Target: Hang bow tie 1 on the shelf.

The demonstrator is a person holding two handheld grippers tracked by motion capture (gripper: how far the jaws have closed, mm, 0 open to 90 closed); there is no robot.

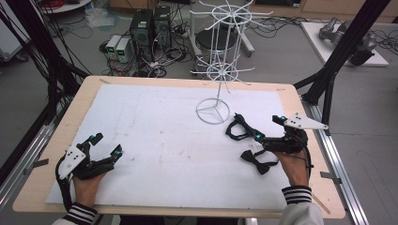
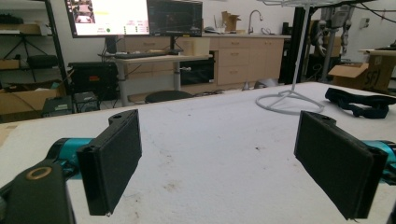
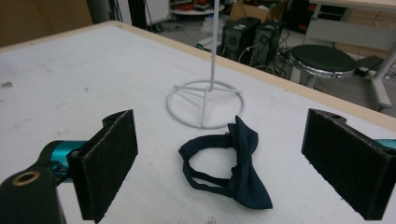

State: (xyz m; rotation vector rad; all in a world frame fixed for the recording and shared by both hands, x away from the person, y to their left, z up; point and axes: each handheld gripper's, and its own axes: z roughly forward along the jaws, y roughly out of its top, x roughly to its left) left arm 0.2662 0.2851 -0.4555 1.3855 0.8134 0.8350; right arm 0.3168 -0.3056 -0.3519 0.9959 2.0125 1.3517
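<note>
A white mat (image 1: 155,140) covers the wooden table (image 1: 56,136). A white wire rack (image 1: 217,65) stands toward the far edge. The right gripper (image 1: 272,129) has its jaws wide apart around nothing, a dark bow tie (image 3: 233,165) lying between them on the mat. The left gripper (image 1: 107,143), jaws also apart, rests at the near left. A second bow tie (image 1: 256,161) lies beside the right hand (image 1: 295,166).
</note>
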